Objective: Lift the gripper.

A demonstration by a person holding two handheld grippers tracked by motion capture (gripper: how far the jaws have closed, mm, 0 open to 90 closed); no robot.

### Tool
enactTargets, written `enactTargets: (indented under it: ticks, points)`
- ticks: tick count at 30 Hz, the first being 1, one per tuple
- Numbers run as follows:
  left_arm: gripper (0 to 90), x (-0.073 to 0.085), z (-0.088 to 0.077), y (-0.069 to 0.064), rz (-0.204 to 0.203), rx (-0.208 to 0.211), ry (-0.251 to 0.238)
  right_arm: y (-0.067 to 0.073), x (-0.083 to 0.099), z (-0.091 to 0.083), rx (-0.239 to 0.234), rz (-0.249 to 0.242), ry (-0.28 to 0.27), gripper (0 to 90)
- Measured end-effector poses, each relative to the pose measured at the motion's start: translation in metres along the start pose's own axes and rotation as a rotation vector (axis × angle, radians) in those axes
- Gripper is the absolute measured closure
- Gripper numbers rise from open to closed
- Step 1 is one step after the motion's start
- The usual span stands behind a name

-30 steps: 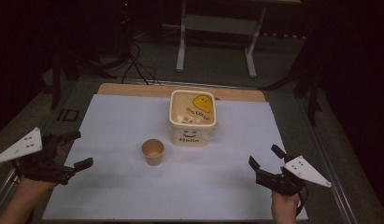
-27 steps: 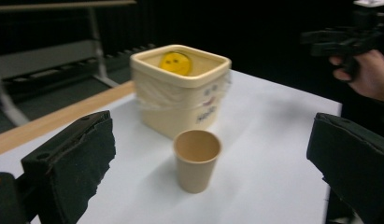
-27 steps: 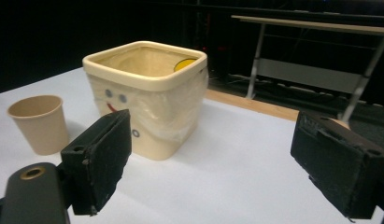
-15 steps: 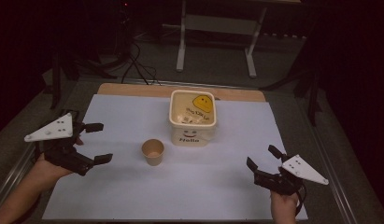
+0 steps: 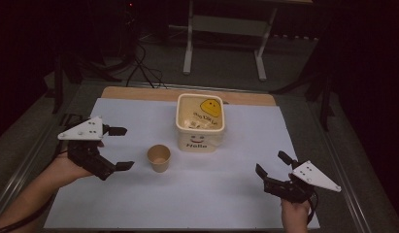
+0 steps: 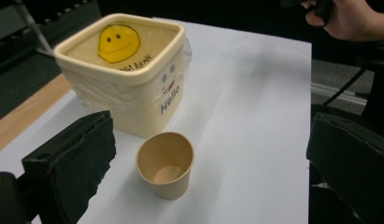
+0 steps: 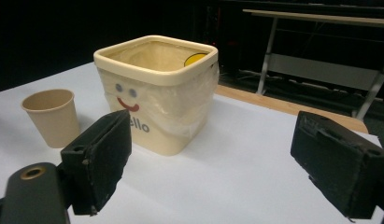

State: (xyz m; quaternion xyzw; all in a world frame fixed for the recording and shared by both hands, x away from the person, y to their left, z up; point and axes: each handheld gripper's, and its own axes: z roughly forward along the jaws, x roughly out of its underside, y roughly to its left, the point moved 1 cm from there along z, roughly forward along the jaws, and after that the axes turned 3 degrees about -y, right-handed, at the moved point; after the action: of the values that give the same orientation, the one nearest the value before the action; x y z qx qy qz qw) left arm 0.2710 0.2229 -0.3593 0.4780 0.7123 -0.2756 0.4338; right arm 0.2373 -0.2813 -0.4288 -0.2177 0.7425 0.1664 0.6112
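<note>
Nearest to us in the high view, the right gripper (image 5: 274, 166) sits low at the near right of the white sheet (image 5: 236, 194), held in a hand (image 5: 295, 213) that comes in from the bottom edge; its two black jaws stand wide apart with nothing between them, and in the right gripper view we see the same open gap with the table showing through it; at the left, a little farther in, the left gripper (image 5: 120, 148) is held in the other hand (image 5: 66, 167) above the sheet, its jaws likewise spread wide and empty, pointing right toward the middle of the table; just to the right of it stands a small brown paper cup (image 5: 159, 158), upright on the sheet and, in the left gripper view, plainly empty (image 6: 166, 164); the cup is apart from both grippers and close to, but not touching, the cream square tub (image 5: 200, 122) just beyond it to the right; the tub stands upright near the middle of the sheet, with a smiling face and the word "Hello" on its near wall and a yellow smiley inside; clear film wraps its upper sides (image 7: 157, 88); beyond the sheet we see a strip of wooden tabletop (image 5: 139, 93), and farther still a dark floor with cables (image 5: 139, 68) and a metal frame (image 5: 224, 29).
</note>
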Motion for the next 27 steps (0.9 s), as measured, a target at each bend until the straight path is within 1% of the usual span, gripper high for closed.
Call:
enactTargets:
  ticks: [4,5,9,10,12,13,15,16,17,18,19,20,21,22,23,24,26,27]
  points:
    - [2.1,-0.004,0.011,-0.002,0.029,0.011,0.04,0.0,0.0,0.0,0.0,-0.002,0.002,12.5]
    - [2.0,-0.005,0.014,-0.002,0.033,0.027,0.052,0.0,0.0,0.0,-0.001,-0.002,0.003,12.5]
    - [2.0,-0.007,0.026,-0.004,0.058,0.043,0.098,0.0,0.001,0.001,-0.005,-0.001,0.009,12.5]
    - [2.0,-0.008,0.029,-0.005,0.06,0.056,0.109,0.0,0.001,0.001,-0.004,-0.001,0.009,12.5]
    - [2.1,-0.008,0.034,-0.005,0.072,0.055,0.129,0.0,0.001,0.001,-0.007,-0.002,0.01,12.5]
    - [2.1,-0.008,0.034,-0.005,0.072,0.055,0.129,0.0,0.001,0.001,-0.007,-0.002,0.01,12.5]
    - [2.1,-0.008,0.042,-0.006,0.084,0.064,0.159,0.001,0.001,0.002,-0.009,0.0,0.014,12.5]
    - [3.1,-0.008,0.044,-0.006,0.087,0.071,0.167,0.001,0.001,0.002,-0.01,-0.002,0.015,12.5]
    - [3.5,-0.008,0.047,-0.006,0.095,0.068,0.18,0.001,0.001,0.002,-0.01,-0.002,0.017,12.5]
    - [3.6,-0.008,0.05,-0.007,0.1,0.08,0.193,0.001,0.001,0.003,-0.01,-0.004,0.021,12.5]
    - [3.6,-0.008,0.053,-0.007,0.106,0.075,0.201,0.001,0.002,0.003,-0.012,-0.007,0.022,12.5]
    - [3.9,-0.008,0.054,-0.007,0.11,0.081,0.209,0.002,0.002,0.003,-0.014,-0.007,0.024,12.5]
    - [5.4,-0.008,0.057,-0.007,0.112,0.095,0.221,0.002,0.002,0.003,-0.015,-0.007,0.025,12.5]
    - [5.5,-0.008,0.059,-0.007,0.119,0.091,0.23,0.002,0.002,0.003,-0.014,-0.01,0.026,12.5]
    - [5.5,-0.007,0.063,-0.007,0.123,0.108,0.248,0.002,0.002,0.003,-0.016,-0.01,0.026,12.5]
    - [6.3,-0.007,0.066,-0.008,0.121,0.106,0.257,0.002,0.002,0.004,-0.017,-0.006,0.027,12.5]
    - [9.2,-0.006,0.071,-0.008,0.126,0.12,0.278,0.002,0.002,0.004,-0.019,-0.005,0.029,12.5]
    - [11.4,-0.006,0.073,-0.008,0.135,0.109,0.287,0.002,0.002,0.004,-0.018,-0.006,0.029,12.5]
